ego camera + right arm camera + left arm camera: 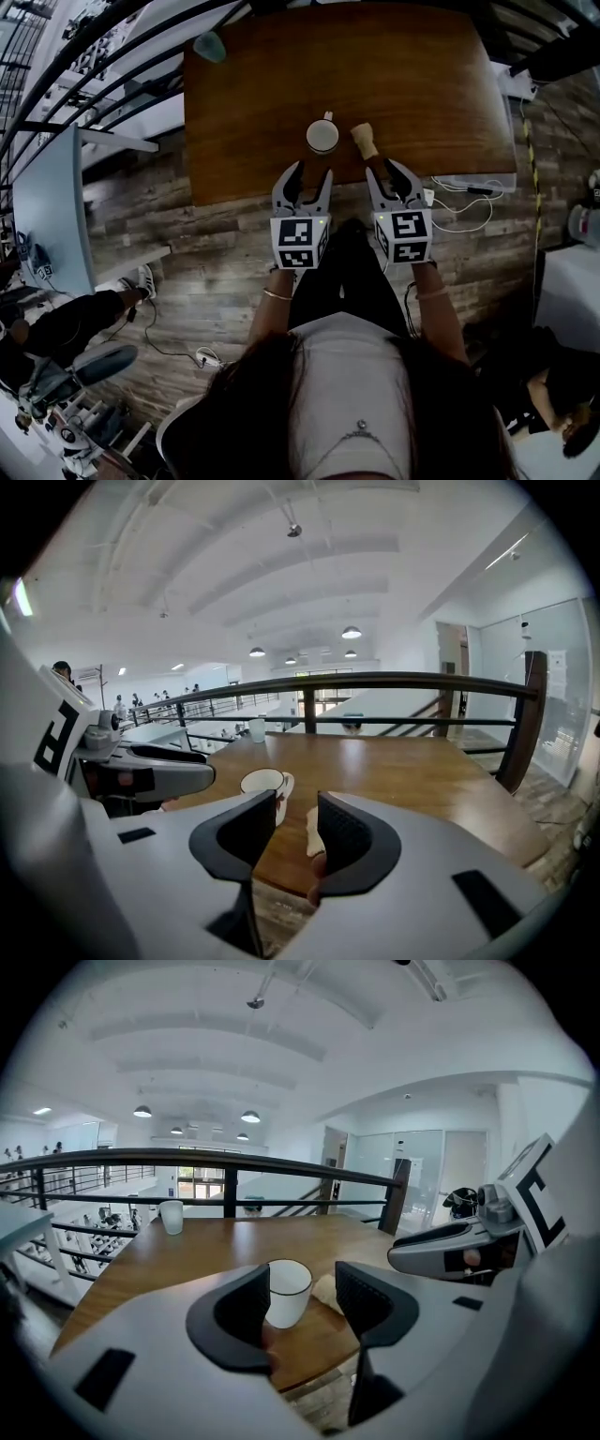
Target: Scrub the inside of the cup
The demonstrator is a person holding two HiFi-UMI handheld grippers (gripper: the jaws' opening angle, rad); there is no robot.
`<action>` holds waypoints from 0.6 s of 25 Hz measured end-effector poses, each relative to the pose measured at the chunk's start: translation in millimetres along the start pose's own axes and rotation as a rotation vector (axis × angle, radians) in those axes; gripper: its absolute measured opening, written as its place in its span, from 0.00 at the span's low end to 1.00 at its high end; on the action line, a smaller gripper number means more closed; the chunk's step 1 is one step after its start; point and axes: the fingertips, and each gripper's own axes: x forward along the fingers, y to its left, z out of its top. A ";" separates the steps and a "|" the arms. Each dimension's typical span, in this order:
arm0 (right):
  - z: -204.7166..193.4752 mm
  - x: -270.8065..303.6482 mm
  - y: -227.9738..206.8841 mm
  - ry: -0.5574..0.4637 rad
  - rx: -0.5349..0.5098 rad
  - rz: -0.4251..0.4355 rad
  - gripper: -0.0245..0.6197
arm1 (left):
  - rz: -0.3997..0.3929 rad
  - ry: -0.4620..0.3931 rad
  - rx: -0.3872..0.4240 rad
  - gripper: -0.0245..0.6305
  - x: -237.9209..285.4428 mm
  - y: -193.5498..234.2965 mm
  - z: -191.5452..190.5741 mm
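Note:
A white cup with a dark rim stands upright near the front edge of the wooden table. A beige scrubber lies just to its right. Both grippers hover at the table's front edge, short of the two things. My left gripper is open and empty; in the left gripper view the cup and scrubber show beyond its jaws. My right gripper is open too, with a narrower gap and nothing in it. Ahead of it in the right gripper view lie the scrubber and the cup.
A pale tumbler stands at the table's far left corner, near a dark railing. A white power strip with cables lies on the plank floor right of the table. Another person sits at the lower left.

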 end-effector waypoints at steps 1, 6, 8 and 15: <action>-2.0 4.3 -2.3 0.009 0.005 0.003 0.26 | 0.004 0.005 0.003 0.37 5.0 1.5 -2.1; -12.9 25.1 -13.3 0.041 0.022 0.022 0.30 | 0.021 0.021 0.016 0.43 30.3 6.6 -17.0; -17.0 32.6 -15.3 0.055 0.028 0.031 0.31 | 0.015 0.037 0.019 0.45 37.8 6.3 -20.1; -37.8 56.7 -23.6 0.104 0.033 0.050 0.37 | 0.025 0.080 0.008 0.53 59.2 9.4 -39.6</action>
